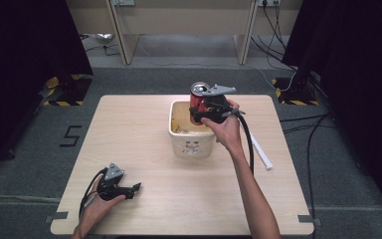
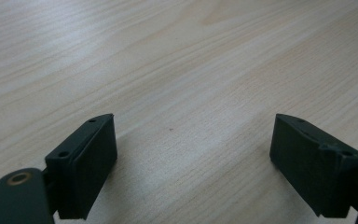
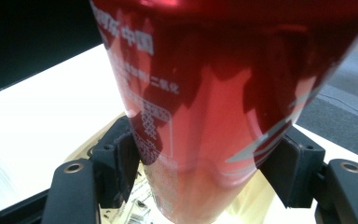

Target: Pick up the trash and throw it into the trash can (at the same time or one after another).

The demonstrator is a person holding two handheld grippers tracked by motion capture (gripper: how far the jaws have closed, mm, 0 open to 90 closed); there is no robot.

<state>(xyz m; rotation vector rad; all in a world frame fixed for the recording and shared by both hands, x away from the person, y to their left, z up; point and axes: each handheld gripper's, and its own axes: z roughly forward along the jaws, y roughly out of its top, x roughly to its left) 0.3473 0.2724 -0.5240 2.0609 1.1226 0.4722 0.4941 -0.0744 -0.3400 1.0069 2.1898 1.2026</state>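
Note:
A red drinks can [image 1: 198, 97] with a silver top hangs over the cream tub [image 1: 191, 144] near the table's middle, held by my right gripper [image 1: 203, 112]. In the right gripper view the can [image 3: 214, 116] sits between both jaws, its white print close to the lens, and the pads press its sides. My left gripper [image 1: 129, 189] rests low at the table's front left in a hand, jaws apart. The left gripper view looks at its two black pads [image 2: 93, 163] over bare wood, nothing between them.
A white stick-like object [image 1: 261, 153] lies on the wooden table [image 1: 144, 124] right of the tub. The tub has a small print on its front wall. Black curtains, floor cables and a desk's legs lie beyond the table.

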